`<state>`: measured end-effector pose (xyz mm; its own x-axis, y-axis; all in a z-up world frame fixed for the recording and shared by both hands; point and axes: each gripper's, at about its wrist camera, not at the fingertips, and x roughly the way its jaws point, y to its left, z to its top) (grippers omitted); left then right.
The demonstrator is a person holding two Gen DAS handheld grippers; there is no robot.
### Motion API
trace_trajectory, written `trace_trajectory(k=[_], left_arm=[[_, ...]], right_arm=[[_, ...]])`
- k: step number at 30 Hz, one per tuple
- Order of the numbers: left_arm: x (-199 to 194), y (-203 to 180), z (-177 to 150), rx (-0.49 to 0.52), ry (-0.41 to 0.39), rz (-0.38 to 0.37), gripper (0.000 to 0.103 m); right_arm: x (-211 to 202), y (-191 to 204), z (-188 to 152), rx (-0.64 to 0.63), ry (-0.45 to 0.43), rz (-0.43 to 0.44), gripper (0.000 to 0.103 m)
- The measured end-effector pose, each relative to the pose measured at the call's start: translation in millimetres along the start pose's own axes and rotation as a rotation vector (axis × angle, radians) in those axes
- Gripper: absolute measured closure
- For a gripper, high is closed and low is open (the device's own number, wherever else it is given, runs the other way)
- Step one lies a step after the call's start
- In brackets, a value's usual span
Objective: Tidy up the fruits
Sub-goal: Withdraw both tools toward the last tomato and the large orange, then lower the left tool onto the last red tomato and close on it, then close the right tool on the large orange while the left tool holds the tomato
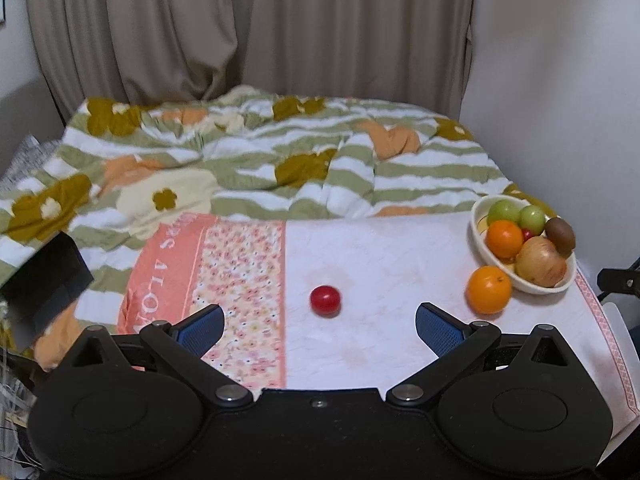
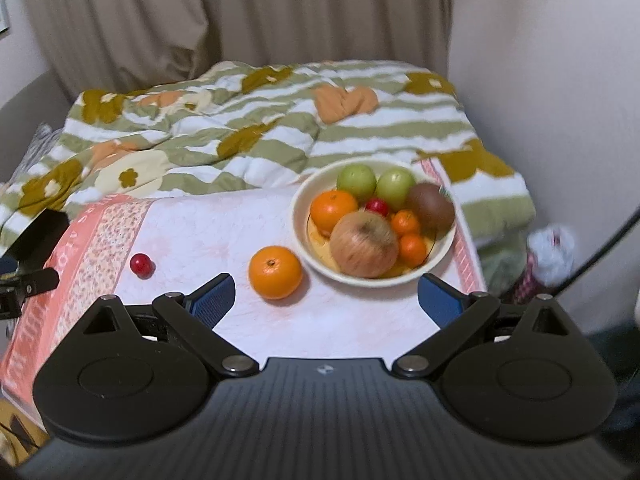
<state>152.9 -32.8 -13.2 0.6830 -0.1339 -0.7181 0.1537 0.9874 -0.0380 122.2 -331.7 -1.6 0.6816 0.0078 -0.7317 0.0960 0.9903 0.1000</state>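
A small red fruit (image 1: 325,300) lies on the pale pink cloth just ahead of my left gripper (image 1: 320,326), which is open and empty. It also shows in the right wrist view (image 2: 141,265) at the left. A loose orange (image 1: 489,289) (image 2: 275,272) sits beside a cream bowl (image 1: 478,216) (image 2: 298,216) that holds green apples, an orange, a large apple (image 2: 365,249), a kiwi, small tangerines and a red fruit. My right gripper (image 2: 326,300) is open and empty, in front of the bowl and the loose orange.
A rumpled green, white and orange floral quilt (image 1: 256,152) covers the bed behind the cloth. Curtains (image 1: 248,28) and a white wall stand at the back. A black object (image 1: 44,276) sits at the left edge. A plastic bag (image 2: 554,254) lies on the floor at the right.
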Motion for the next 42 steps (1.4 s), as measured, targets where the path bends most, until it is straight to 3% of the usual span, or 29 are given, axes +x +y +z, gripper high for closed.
trace_trajectory(k=[7,13,18,23,28,32,42], left_arm=[[43.3,39.5,10.4,-0.008,0.044,-0.094,0.0],[79.5,47.9,14.6,-0.004,0.093,-0.158,0.002],[107.8,39.5,15.2,0.021,0.133,-0.199,0.013],[130.6,27.7,11.8,0.076,0.149,-0.217,0.037],[148.5,22.5,9.9,0.105,0.172,-0.214,0.049],[158.2,20.0,8.0,0.115,0.191,-0.227,0.066],[158.0,17.4,7.2,0.131,0.186,-0.216,0.066]], right_arm=[[35.2,29.5,-4.2,0.106,0.035,-0.076,0.0],[64.5,44.9,-6.6,0.176,0.071,-0.119,0.0],[88.4,51.2,-8.7,0.211,0.104,-0.145,0.0],[109.8,53.5,-12.6,0.21,0.125,-0.169,0.0],[126.9,55.5,-14.2,0.207,0.143,-0.177,0.0],[137.5,57.6,-12.5,0.193,0.147,-0.186,0.0],[156.0,57.6,-7.1,0.177,0.146,-0.178,0.004]])
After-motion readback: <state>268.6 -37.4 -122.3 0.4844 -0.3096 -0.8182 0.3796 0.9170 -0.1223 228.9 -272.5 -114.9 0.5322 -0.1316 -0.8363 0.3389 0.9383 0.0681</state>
